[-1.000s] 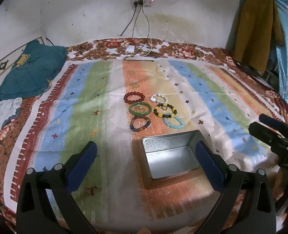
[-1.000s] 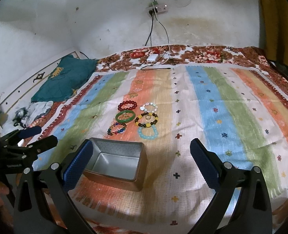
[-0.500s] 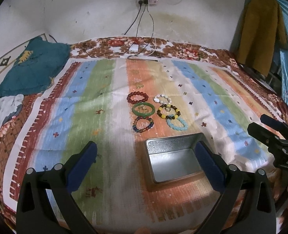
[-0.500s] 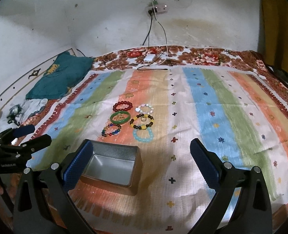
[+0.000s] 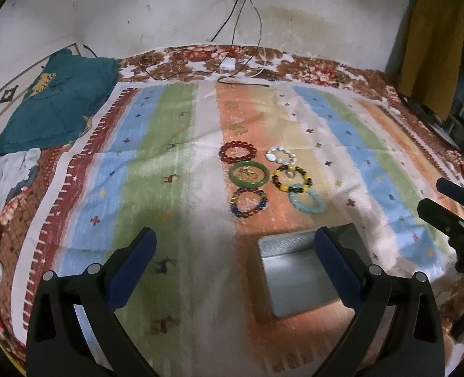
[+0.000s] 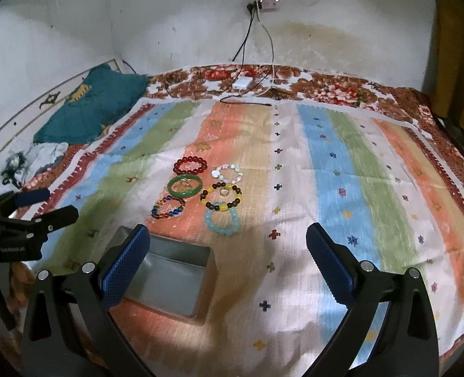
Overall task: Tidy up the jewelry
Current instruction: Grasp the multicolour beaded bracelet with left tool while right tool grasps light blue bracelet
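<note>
Several bracelets lie grouped on the striped blanket: a red bead one (image 5: pixel 237 151), a white one (image 5: pixel 280 154), a green bangle (image 5: pixel 248 174), a black-and-yellow one (image 5: pixel 292 178), a multicolour one (image 5: pixel 248 203) and a light blue one (image 5: pixel 306 202). An open, empty metal tin (image 5: pixel 297 275) sits in front of them. My left gripper (image 5: pixel 235 270) is open and empty, above the blanket short of the bracelets. My right gripper (image 6: pixel 228 260) is open and empty, with the tin (image 6: pixel 169 279) by its left finger.
A teal cushion (image 5: pixel 56 100) and crumpled clothes lie at the far left. A charger with cables (image 5: pixel 228 62) lies at the back by the wall. A yellow garment (image 5: pixel 436 40) hangs at the right. The blanket (image 6: pixel 341 172) stretches to the right.
Both grippers have moved forward and a little lower over the bed; the bracelets and tin appear nearer. Nothing was picked up; both stay open.
</note>
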